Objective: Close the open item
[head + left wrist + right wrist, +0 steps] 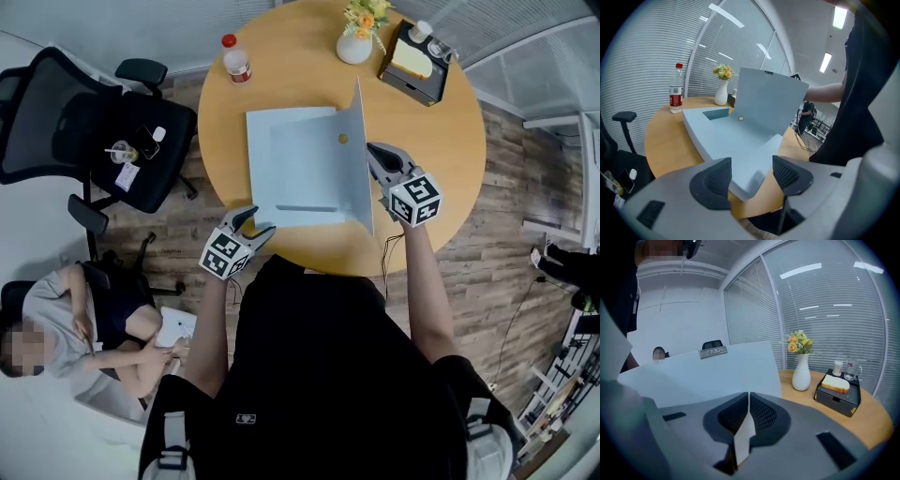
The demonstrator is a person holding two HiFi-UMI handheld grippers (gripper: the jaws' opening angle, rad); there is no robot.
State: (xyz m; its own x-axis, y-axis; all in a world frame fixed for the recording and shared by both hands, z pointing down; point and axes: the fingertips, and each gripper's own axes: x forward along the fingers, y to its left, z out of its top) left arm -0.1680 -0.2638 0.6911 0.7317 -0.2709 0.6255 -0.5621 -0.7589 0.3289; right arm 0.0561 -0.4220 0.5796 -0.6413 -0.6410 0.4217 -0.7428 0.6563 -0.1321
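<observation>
The round table [450,141] spreads out ahead of both grippers. On it, between them, lies the flat pale-blue box [300,178], the open item. Its base rests flat just ahead of the left gripper [258,225]. Its lid [354,150] stands nearly upright along the base's right side, hinged there.

The right gripper [377,159] is clenched on the lid's free edge, and its own view shows the thin board pinched between the two pads. The left gripper is released. Its jaws stand apart with the near corner of the base between them, the pads not pressing on it.

The step in hand looks to be swinging the lid down over the base. To do it well, the right gripper should carry the edge leftward and down in an arc about the hinge. It should not push straight, because the board is thin and may bow or slip from so narrow a pinch. The left gripper could steady the base corner so the box does not slide, then clear out before the lid lands.

The bottle [235,58] and vase [355,42] stand well beyond both grippers, out of the lid's path.
</observation>
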